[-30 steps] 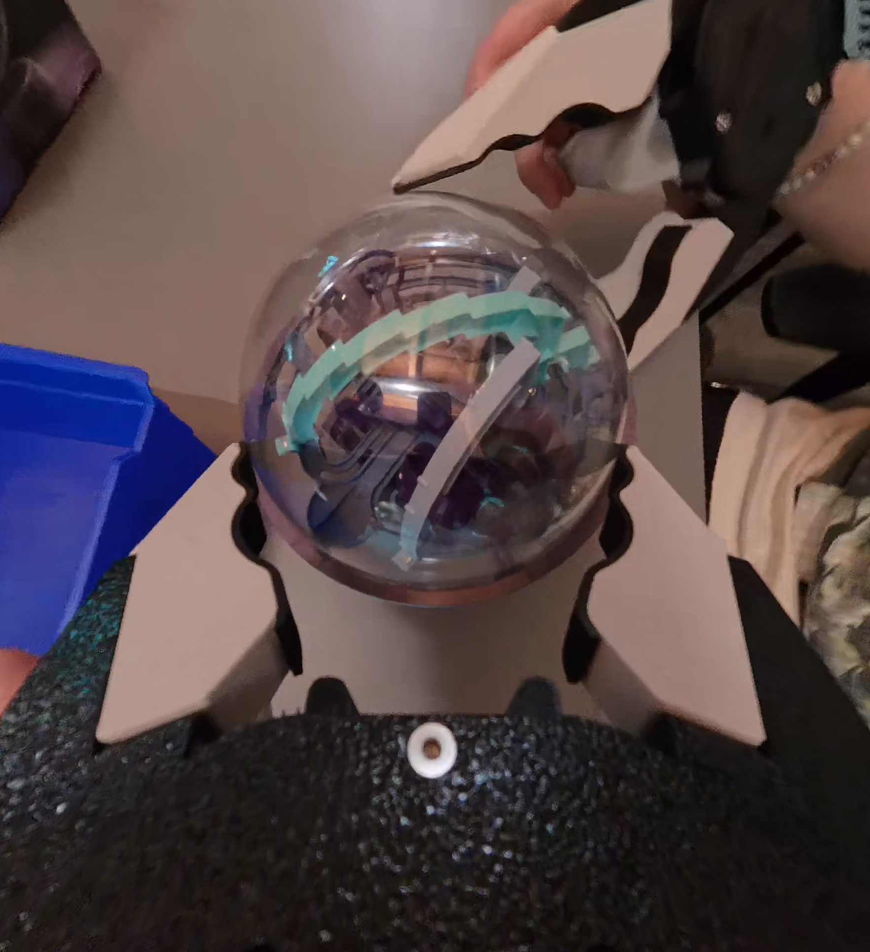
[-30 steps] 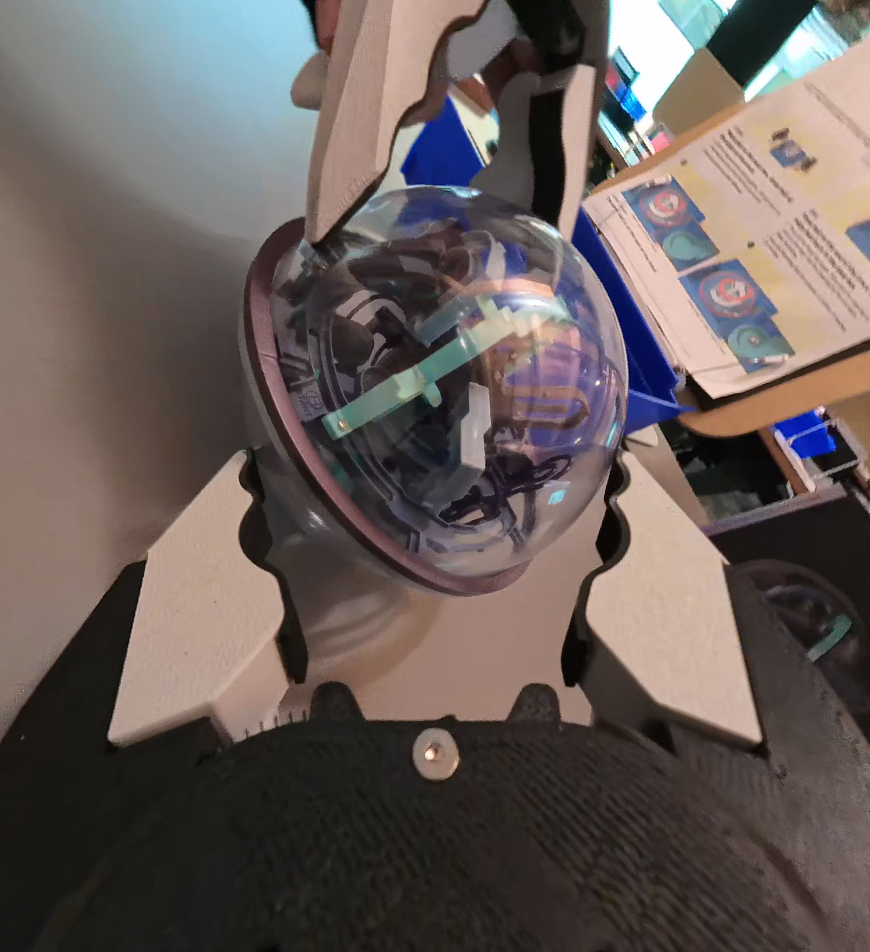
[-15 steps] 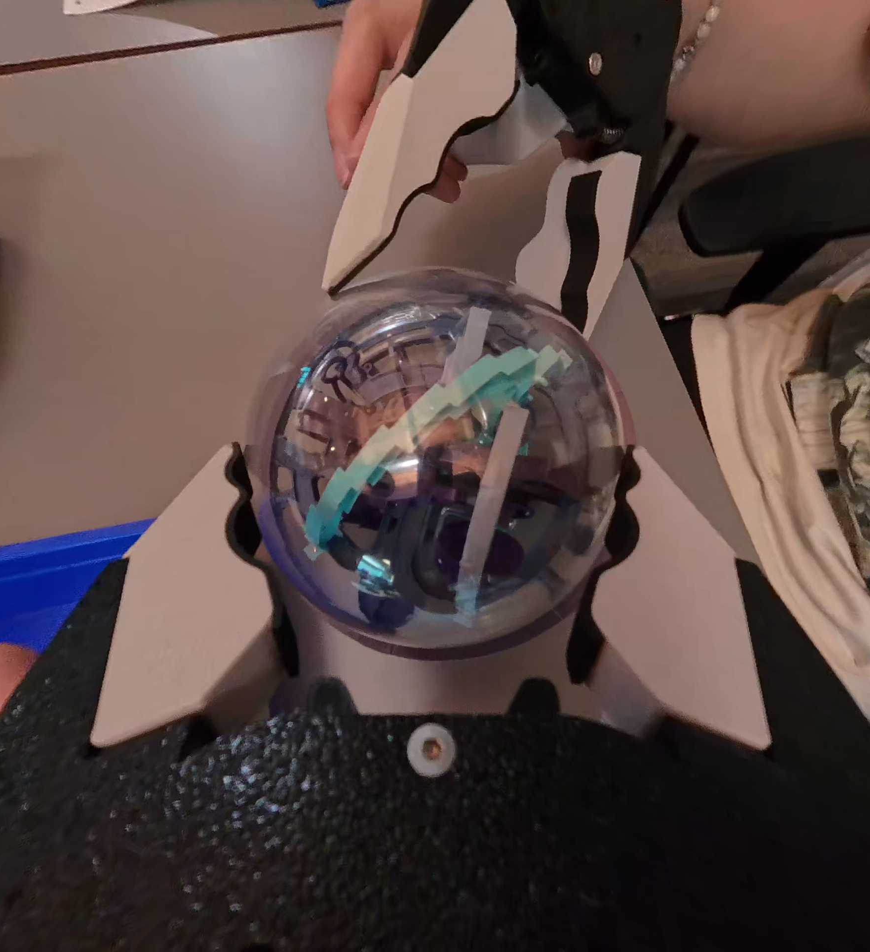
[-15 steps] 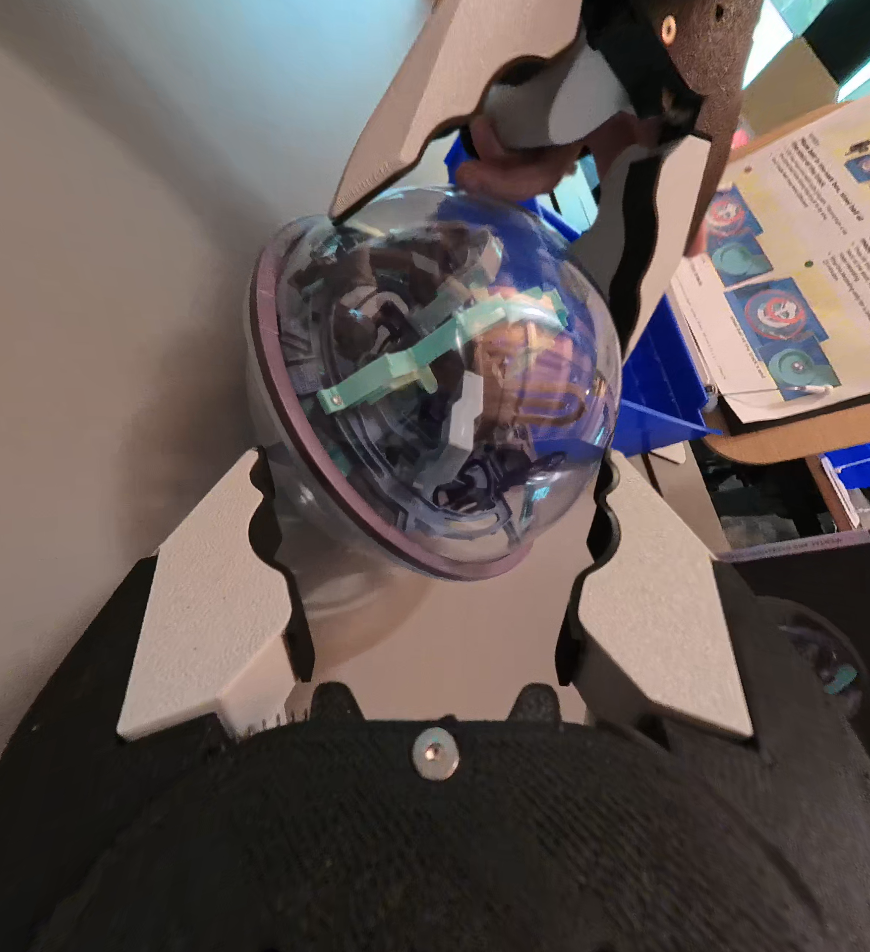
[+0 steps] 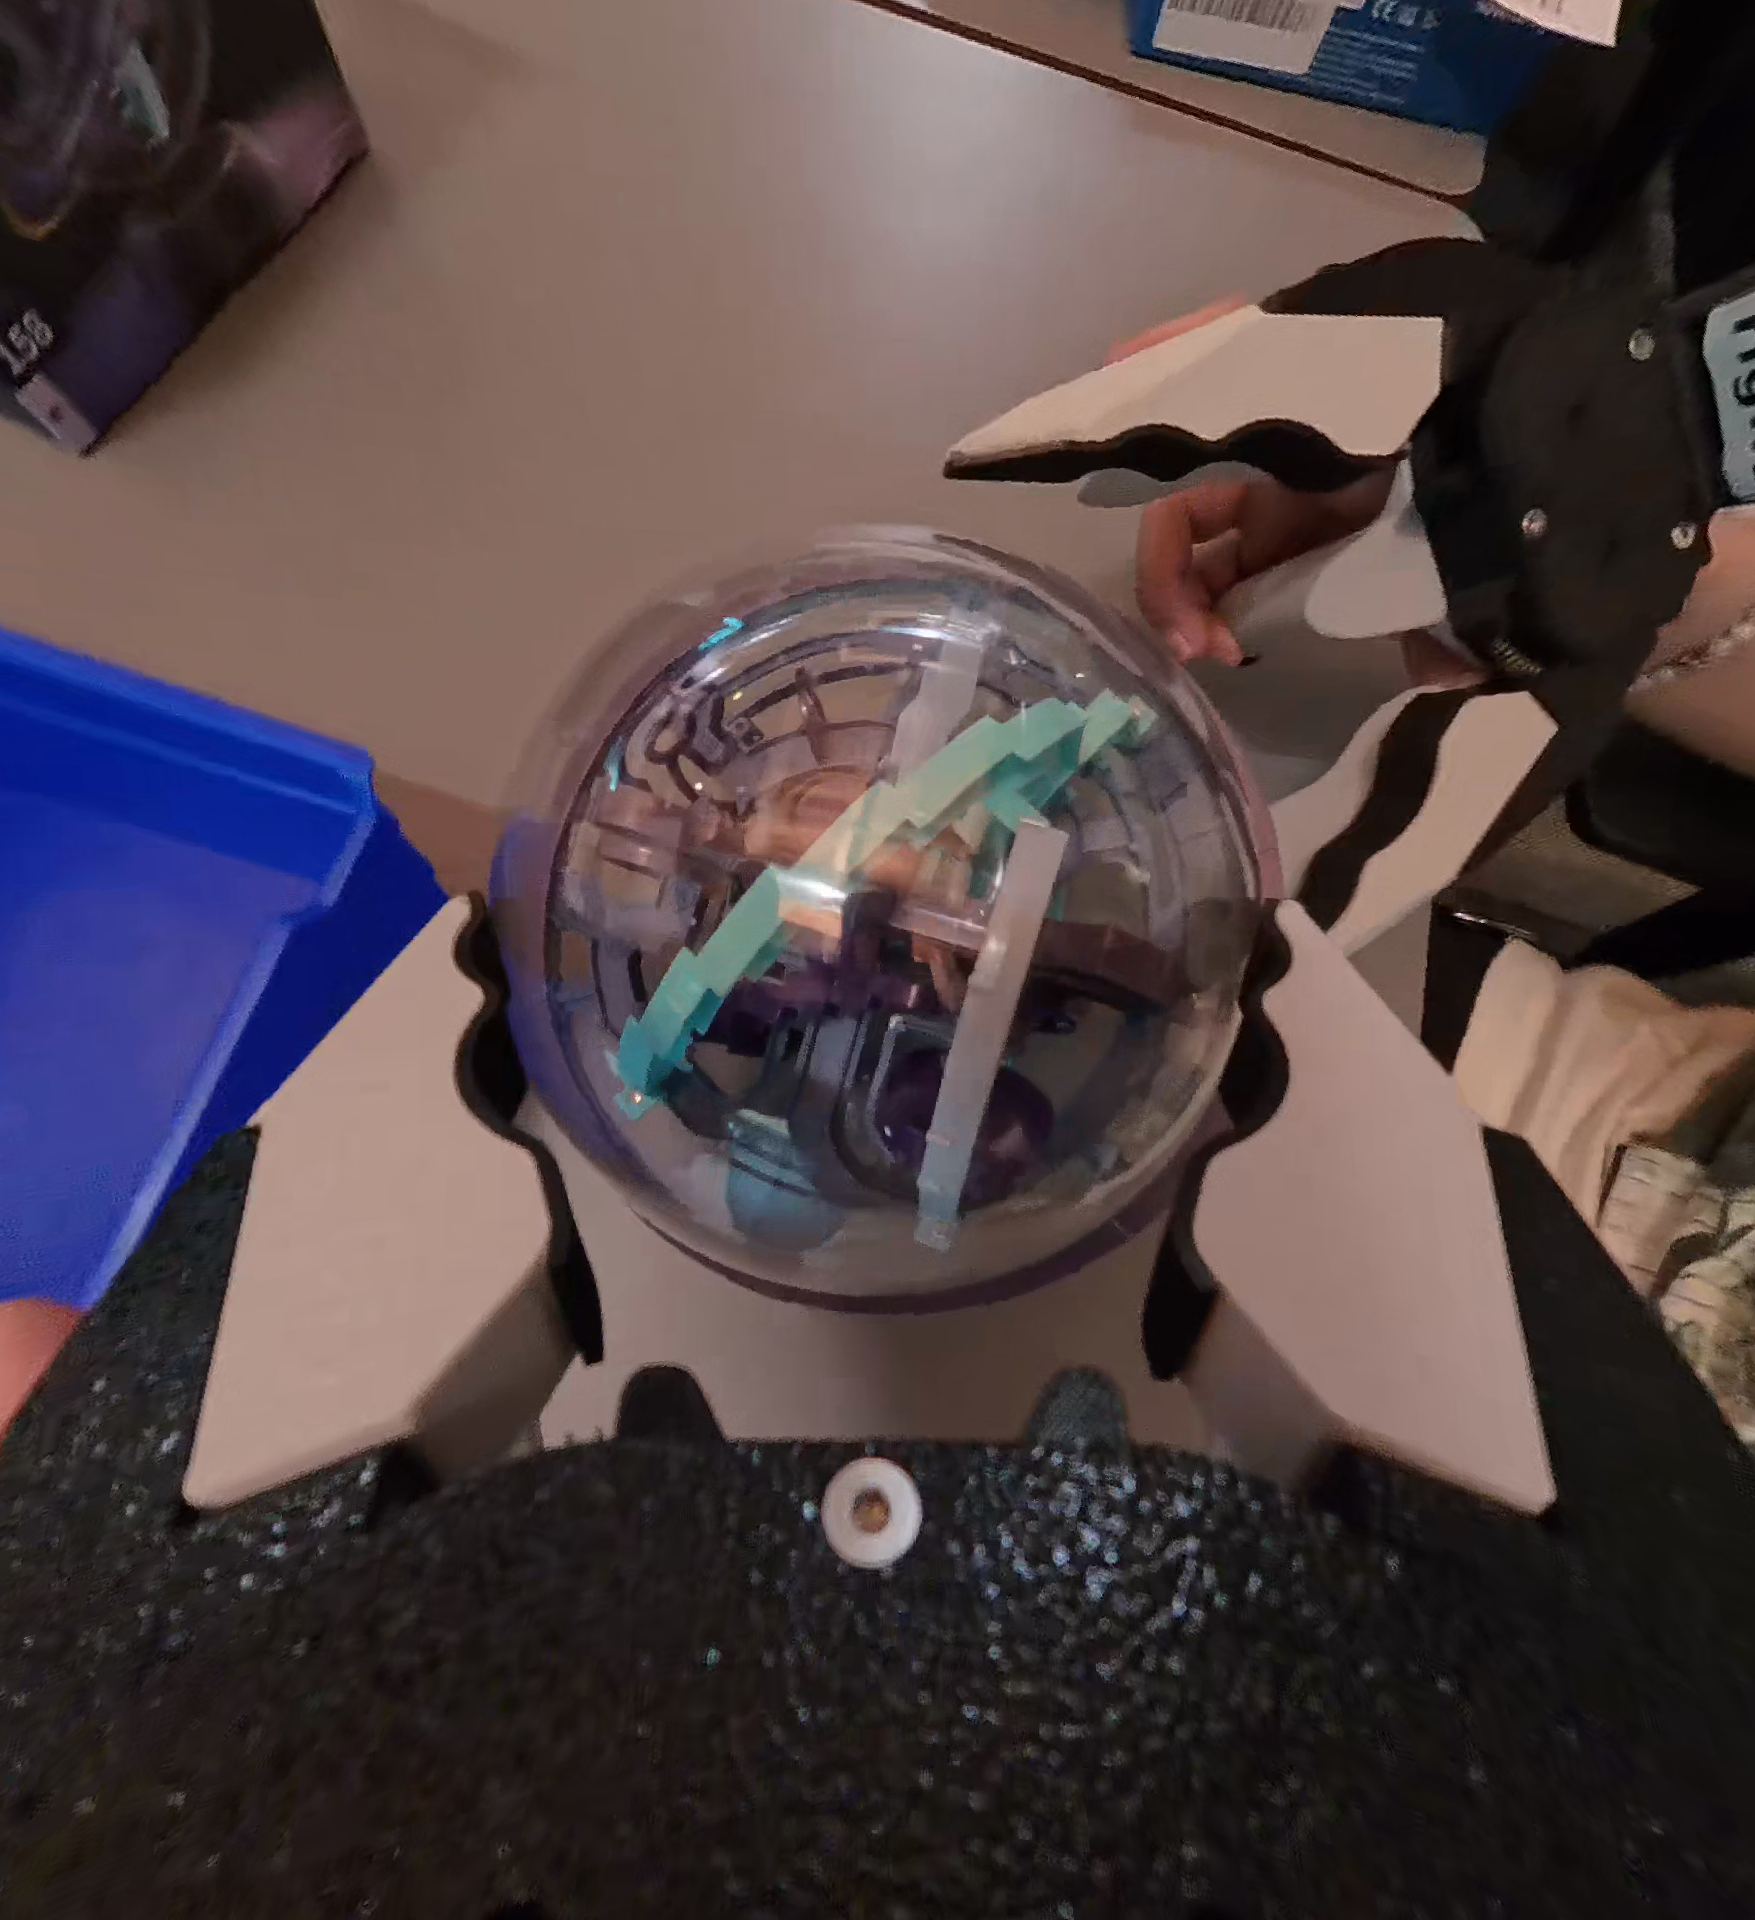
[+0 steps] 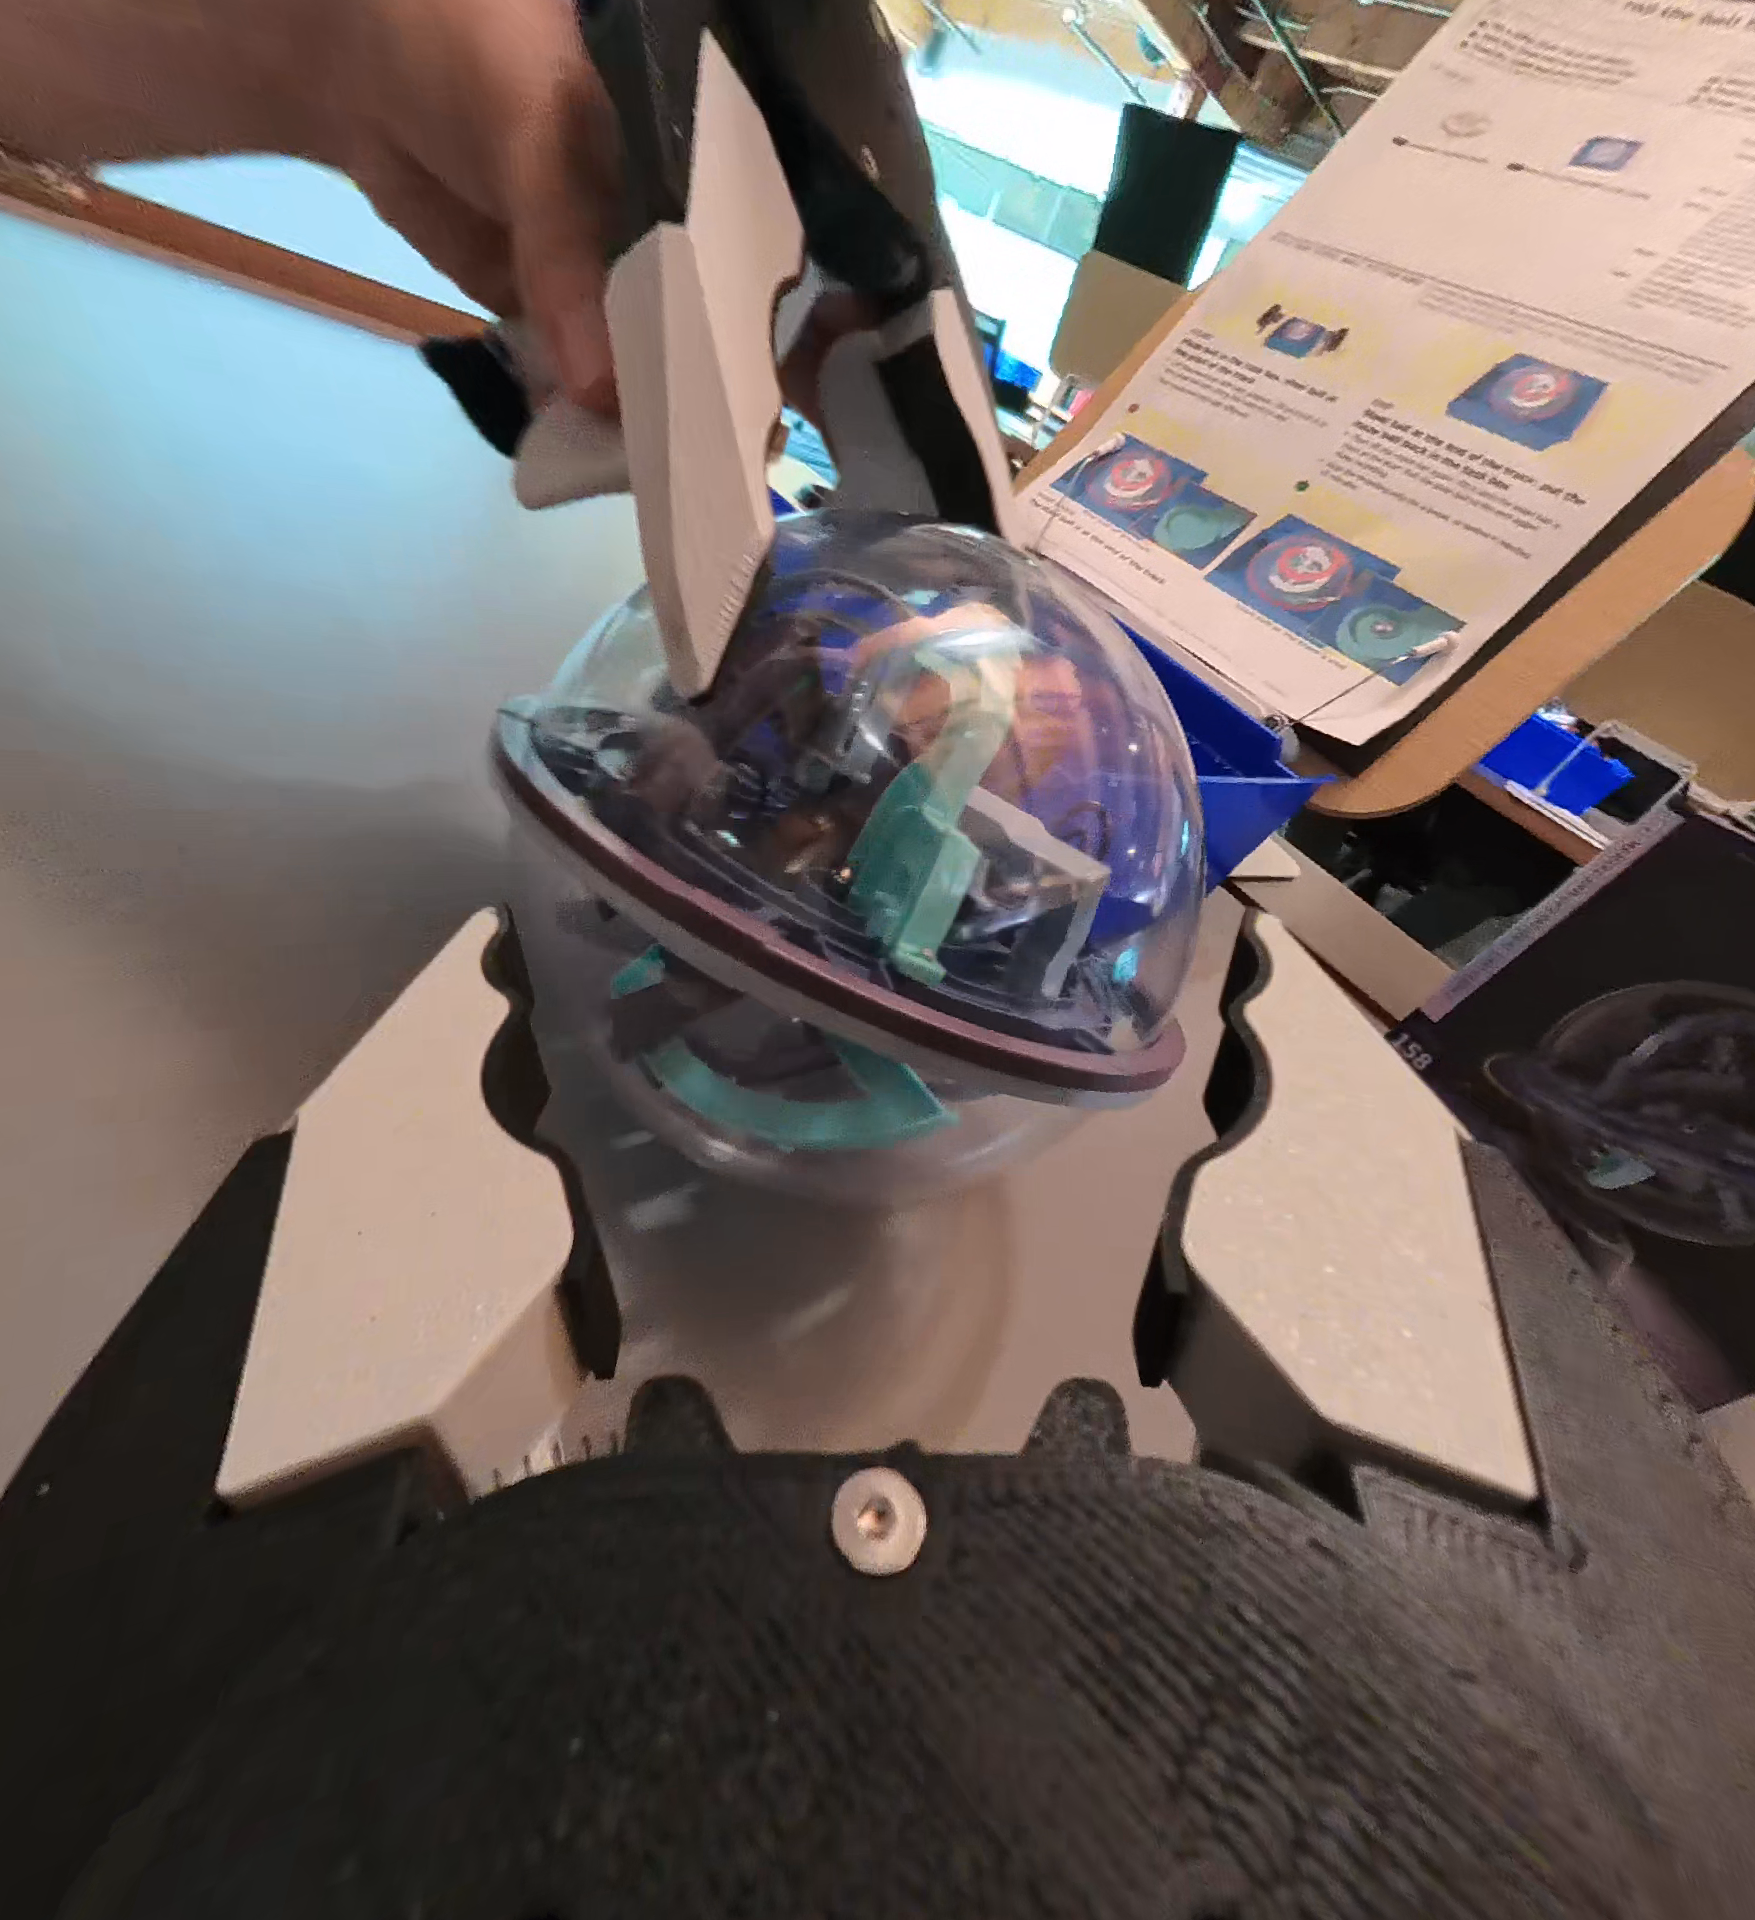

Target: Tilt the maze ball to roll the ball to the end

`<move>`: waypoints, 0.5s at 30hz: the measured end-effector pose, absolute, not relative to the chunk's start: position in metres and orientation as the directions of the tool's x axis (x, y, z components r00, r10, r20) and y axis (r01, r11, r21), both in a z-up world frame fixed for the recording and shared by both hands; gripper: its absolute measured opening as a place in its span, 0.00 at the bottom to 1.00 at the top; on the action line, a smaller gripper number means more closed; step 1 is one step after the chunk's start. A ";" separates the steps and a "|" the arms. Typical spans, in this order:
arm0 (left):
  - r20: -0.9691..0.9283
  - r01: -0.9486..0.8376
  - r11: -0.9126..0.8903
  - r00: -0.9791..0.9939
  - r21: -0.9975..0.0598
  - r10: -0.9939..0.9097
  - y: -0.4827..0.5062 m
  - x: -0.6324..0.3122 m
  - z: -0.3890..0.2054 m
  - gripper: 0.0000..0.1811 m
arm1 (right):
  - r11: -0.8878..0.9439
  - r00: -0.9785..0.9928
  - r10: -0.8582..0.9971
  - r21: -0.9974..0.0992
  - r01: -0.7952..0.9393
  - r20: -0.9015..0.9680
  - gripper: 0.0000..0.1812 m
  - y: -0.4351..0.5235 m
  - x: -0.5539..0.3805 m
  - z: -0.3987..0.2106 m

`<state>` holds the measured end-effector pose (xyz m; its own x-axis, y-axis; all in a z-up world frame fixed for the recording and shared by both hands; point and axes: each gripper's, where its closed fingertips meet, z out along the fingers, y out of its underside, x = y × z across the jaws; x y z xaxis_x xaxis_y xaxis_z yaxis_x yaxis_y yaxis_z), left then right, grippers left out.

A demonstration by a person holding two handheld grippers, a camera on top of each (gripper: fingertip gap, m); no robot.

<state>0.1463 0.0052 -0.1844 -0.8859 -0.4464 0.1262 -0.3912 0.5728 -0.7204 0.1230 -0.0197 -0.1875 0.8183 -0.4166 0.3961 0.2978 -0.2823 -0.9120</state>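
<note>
The maze ball (image 5: 883, 914) is a clear sphere with teal, grey and dark tracks inside and a dark purple ring round its middle. It is held above the tan table (image 5: 644, 312). My left gripper (image 5: 878, 925) is shut on it, fingers against both sides. In the right wrist view the maze ball (image 6: 852, 873) sits between the fingers of my right gripper (image 6: 873, 935), ring tilted down to the right. The left gripper's finger (image 6: 696, 499) rests on its dome. The right gripper (image 5: 1133, 686) shows at the upper right of the left view. I cannot pick out the small ball inside.
A blue bin (image 5: 125, 935) lies left of the ball. A dark box (image 5: 104, 187) stands at the back left, also in the right view (image 6: 1631, 1091). A printed sheet on a board (image 6: 1424, 364) leans at the right. The person's clothing (image 5: 1631, 1091) is close on the right.
Both grippers have turned with the ball between them. In the right view the ring went from steep to nearly level. In the left view the right gripper swung from above the ball to its right.
</note>
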 end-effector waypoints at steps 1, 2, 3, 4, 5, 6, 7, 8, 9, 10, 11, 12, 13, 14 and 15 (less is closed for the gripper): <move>0.136 -0.404 0.575 -0.882 -0.711 -0.452 0.006 0.144 -0.185 0.75 | -0.293 0.819 -0.405 -0.906 0.305 0.406 0.73 -0.017 0.125 -0.188; 0.136 -0.404 0.589 -0.885 -0.700 -0.445 0.007 0.141 -0.186 0.75 | -0.296 0.834 -0.370 -0.903 0.311 0.409 0.74 -0.013 0.125 -0.189; 0.131 -0.399 0.608 -0.890 -0.687 -0.436 0.008 0.138 -0.187 0.75 | -0.302 0.857 -0.321 -0.901 0.312 0.404 0.73 -0.009 0.122 -0.191; 0.122 -0.391 0.635 -0.897 -0.666 -0.424 0.011 0.135 -0.188 0.76 | -0.307 0.871 -0.281 -0.897 0.317 0.404 0.74 -0.006 0.121 -0.193; 0.100 -0.369 0.666 -0.908 -0.648 -0.406 0.013 0.133 -0.190 0.76 | -0.308 0.876 -0.247 -0.891 0.334 0.413 0.73 -0.005 0.121 -0.192; 0.064 -0.325 0.693 -0.925 -0.643 -0.374 0.014 0.133 -0.191 0.77 | -0.307 0.884 -0.219 -0.889 0.339 0.413 0.73 -0.005 0.122 -0.192; 0.010 -0.257 0.715 -0.944 -0.651 -0.330 0.013 0.134 -0.189 0.76 | -0.307 0.893 -0.197 -0.890 0.336 0.405 0.73 -0.005 0.123 -0.192; -0.048 -0.185 0.723 -0.956 -0.665 -0.288 0.010 0.137 -0.186 0.77 | -0.307 0.902 -0.175 -0.892 0.331 0.394 0.73 -0.005 0.125 -0.192; -0.095 -0.115 0.724 -0.965 -0.681 -0.243 0.007 0.139 -0.180 0.77 | -0.307 0.911 -0.152 -0.895 0.325 0.383 0.73 -0.005 0.127 -0.192; -0.130 -0.050 0.723 -0.973 -0.689 -0.191 0.003 0.139 -0.176 0.75 | -0.307 0.920 -0.129 -0.897 0.319 0.371 0.73 -0.006 0.128 -0.192; -0.150 0.001 0.723 -0.979 -0.691 -0.142 0.001 0.139 -0.175 0.75 | -0.306 0.927 -0.106 -0.899 0.314 0.360 0.73 -0.007 0.130 -0.192; -0.142 0.015 0.717 -0.983 -0.696 -0.117 0.000 0.140 -0.175 0.74 | -0.303 0.933 -0.087 -0.901 0.310 0.350 0.73 -0.008 0.131 -0.192; -0.101 -0.003 0.711 -0.989 -0.703 -0.105 0.000 0.139 -0.176 0.72 | -0.297 0.939 -0.073 -0.906 0.301 0.336 0.72 -0.008 0.132 -0.191; -0.057 -0.041 0.701 -0.992 -0.712 -0.116 -0.001 0.140 -0.178 0.72 | -0.293 0.945 -0.065 -0.911 0.289 0.320 0.72 -0.009 0.133 -0.190; -0.024 -0.080 0.687 -0.990 -0.723 -0.140 -0.001 0.143 -0.179 0.73 | -0.293 0.950 -0.062 -0.916 0.274 0.305 0.72 -0.010 0.135 -0.191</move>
